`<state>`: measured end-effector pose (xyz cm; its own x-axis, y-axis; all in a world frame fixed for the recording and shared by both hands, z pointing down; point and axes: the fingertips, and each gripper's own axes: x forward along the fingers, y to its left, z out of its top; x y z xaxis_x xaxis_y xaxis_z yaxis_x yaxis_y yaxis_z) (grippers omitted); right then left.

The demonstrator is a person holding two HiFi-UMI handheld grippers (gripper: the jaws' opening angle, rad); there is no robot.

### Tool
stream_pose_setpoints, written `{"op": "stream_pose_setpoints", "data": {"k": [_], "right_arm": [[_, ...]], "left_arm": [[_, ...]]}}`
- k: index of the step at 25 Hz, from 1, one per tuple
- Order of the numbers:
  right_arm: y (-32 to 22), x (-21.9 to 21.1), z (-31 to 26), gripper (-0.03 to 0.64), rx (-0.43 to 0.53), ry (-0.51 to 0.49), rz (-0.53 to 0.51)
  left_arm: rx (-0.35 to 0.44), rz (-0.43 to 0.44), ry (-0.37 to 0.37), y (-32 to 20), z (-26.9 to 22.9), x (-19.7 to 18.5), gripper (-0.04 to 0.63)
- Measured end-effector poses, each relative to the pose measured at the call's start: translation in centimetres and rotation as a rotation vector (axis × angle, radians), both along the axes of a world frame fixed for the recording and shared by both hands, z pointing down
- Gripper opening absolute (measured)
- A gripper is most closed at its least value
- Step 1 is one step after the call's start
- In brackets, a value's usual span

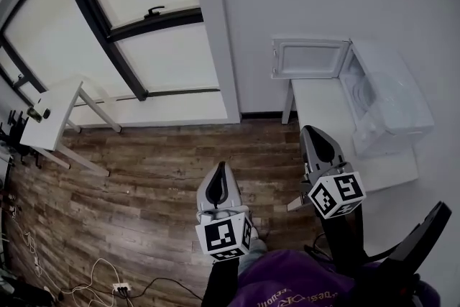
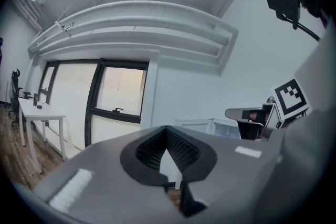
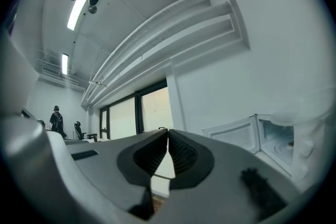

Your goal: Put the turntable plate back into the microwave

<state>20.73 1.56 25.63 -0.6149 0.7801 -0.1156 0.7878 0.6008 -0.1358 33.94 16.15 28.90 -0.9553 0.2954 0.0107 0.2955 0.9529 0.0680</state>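
left gripper (image 1: 221, 169) (image 2: 167, 132): fingers shut tip to tip with nothing between them; held out over the floor, marker cube at its near end.
right gripper (image 1: 311, 131) (image 3: 168, 135): fingers likewise pressed together and empty; it stands just beside the left gripper, on the right, and reaches a little farther ahead, its tips over the near edge of the surface.
microwave (image 1: 392, 83) (image 3: 278, 139): ahead and to the right of the right fingers, well apart from both pairs; it sits on the surface against the wall.
door (image 1: 309, 57) (image 3: 233, 134): swung wide open, straight ahead of the right fingers.
plate (image 1: 363, 93): a clear round rim shows in the open cavity, ahead-right of the right fingers; whether it is the plate itself cannot be told. Neither pair of fingers holds it.
clear film (image 1: 394, 118): something see-through lies over the microwave's near side; its kind is unclear.
surface (image 1: 323, 108): white, on thin legs, ahead of the right fingers.
floor (image 1: 144, 176): wood planks, under and ahead of the left fingers.
window (image 1: 144, 25): dark-framed, ahead-left of the left fingers.
side table (image 1: 50, 111): white, far left of the left fingers.
cables (image 1: 93, 287): loose on the floor, behind-left of the left fingers.
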Motion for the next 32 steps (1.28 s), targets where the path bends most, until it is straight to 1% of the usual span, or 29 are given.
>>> {"op": "stream_pose_setpoints", "data": {"k": [4, 8, 13, 17, 22, 27, 32], "right_arm": [[3.0, -1.9, 0.6, 0.012, 0.001, 0.024, 0.038], [5.2, -3.0, 1.3, 0.012, 0.017, 0.037, 0.067], [5.6, -4.7, 2.5, 0.012, 0.053, 0.051, 0.113], [6.0, -7.2, 3.2, 0.012, 0.057, 0.065, 0.145], [8.4, -11.2, 3.7, 0.012, 0.049, 0.076, 0.154], [10.9, -16.0, 3.5, 0.012, 0.040, 0.078, 0.165], [11.1, -21.1, 3.7, 0.012, 0.041, 0.096, 0.212]], "left_arm": [[0.001, 0.026, 0.007, 3.6, 0.2, -1.8, 0.008], [0.034, 0.024, 0.014, 6.7, 0.9, -3.3, 0.008], [0.055, 0.073, 0.024, 7.8, 2.0, -6.1, 0.008], [0.073, 0.090, 0.038, 8.8, 2.9, -8.7, 0.008], [0.065, 0.123, 0.056, 10.8, 3.5, -13.5, 0.008], [0.026, 0.177, 0.051, 12.7, 2.1, -20.1, 0.008], [0.008, 0.246, 0.065, 12.7, 1.8, -26.4, 0.007]]}}
